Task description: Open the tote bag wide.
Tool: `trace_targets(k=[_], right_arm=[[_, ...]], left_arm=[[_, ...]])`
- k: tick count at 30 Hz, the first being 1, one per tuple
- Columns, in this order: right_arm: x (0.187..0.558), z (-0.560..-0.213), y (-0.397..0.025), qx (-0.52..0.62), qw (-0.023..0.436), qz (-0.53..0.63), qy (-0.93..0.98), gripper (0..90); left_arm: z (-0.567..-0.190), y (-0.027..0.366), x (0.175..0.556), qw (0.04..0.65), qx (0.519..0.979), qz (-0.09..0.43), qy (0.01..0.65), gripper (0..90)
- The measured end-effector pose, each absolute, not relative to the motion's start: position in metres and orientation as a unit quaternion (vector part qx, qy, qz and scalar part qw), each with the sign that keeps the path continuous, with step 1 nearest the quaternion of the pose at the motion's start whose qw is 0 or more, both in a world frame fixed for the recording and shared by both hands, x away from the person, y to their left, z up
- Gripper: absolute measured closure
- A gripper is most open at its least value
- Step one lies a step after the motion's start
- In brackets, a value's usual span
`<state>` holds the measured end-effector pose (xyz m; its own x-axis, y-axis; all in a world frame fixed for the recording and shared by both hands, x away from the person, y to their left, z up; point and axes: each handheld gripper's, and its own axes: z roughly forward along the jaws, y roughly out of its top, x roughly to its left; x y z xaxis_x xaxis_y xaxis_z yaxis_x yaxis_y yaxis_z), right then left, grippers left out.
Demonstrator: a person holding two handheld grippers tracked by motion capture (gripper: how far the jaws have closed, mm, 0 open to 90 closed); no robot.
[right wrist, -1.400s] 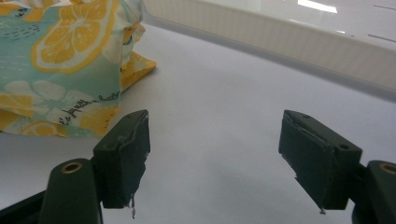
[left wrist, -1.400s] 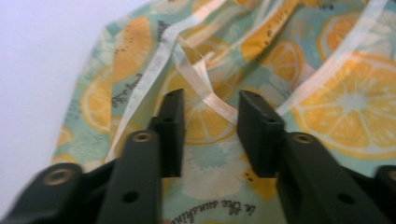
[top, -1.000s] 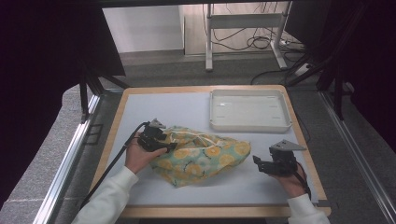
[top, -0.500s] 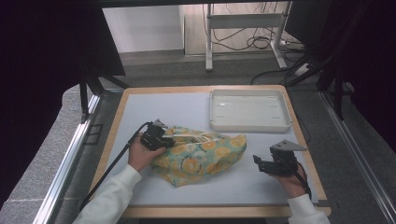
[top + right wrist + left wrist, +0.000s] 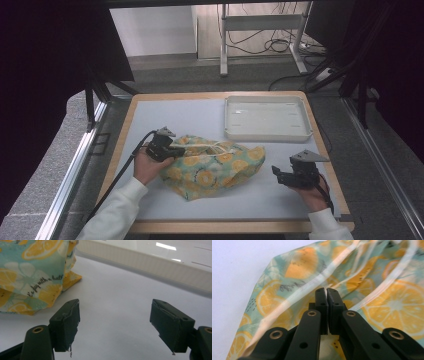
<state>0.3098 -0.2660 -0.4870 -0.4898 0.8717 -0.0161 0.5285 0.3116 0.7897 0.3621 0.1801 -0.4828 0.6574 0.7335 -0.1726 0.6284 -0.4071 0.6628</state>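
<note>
Resting at the left end of the cloth bag point(image 5: 212, 167), the left gripper point(image 5: 172, 148) has its two jaws pressed together, and in the left gripper view point(image 5: 327, 293) they meet right at a pale drawstring point(image 5: 294, 296) that runs over the fabric; whether the string is really pinched between the tips I cannot tell. The bag, printed with orange slices on a light green ground, lies crumpled in the middle of the pale mat point(image 5: 150, 115), a little toward the front edge of the table point(image 5: 120, 135).

Behind the bag, toward the far right of the mat, stands a white tray point(image 5: 266, 135), apart from the fabric.

To the right of the bag, the right gripper point(image 5: 276, 172) is held low near the mat, and it does not touch the cloth. In the right gripper view point(image 5: 115, 325) its jaws stand wide apart with only the bare mat between them; the corner of the bag point(image 5: 35, 277) lies ahead on one side and the tray wall point(image 5: 160, 267) farther off.
</note>
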Motion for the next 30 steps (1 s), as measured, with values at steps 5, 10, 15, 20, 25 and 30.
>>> trace_targets(k=[5, 10, 15, 20, 25, 30], right_arm=[[0.308, -0.482, -0.266, 0.449, 0.235, 0.382, 0.773, 23.9], [0.306, -0.474, -0.266, 0.445, 0.243, 0.39, 0.768, 24.0], [0.303, -0.458, -0.259, 0.425, 0.245, 0.407, 0.771, 24.3], [0.301, -0.431, -0.239, 0.387, 0.244, 0.427, 0.78, 25.1], [0.308, -0.417, -0.217, 0.361, 0.221, 0.444, 0.79, 25.5], [0.328, -0.413, -0.17, 0.323, 0.191, 0.433, 0.819, 27.6]], left_arm=[[-0.474, 0.184, 0.355, 0.375, 0.833, 0.072, 0.4, 89.4], [-0.466, 0.185, 0.348, 0.39, 0.829, 0.067, 0.395, 89.7], [-0.457, 0.185, 0.341, 0.404, 0.827, 0.065, 0.386, 89.8], [-0.451, 0.184, 0.333, 0.412, 0.827, 0.064, 0.377, 89.7], [-0.449, 0.185, 0.329, 0.417, 0.827, 0.063, 0.372, 89.7], [-0.45, 0.186, 0.33, 0.418, 0.827, 0.059, 0.372, 89.8]])
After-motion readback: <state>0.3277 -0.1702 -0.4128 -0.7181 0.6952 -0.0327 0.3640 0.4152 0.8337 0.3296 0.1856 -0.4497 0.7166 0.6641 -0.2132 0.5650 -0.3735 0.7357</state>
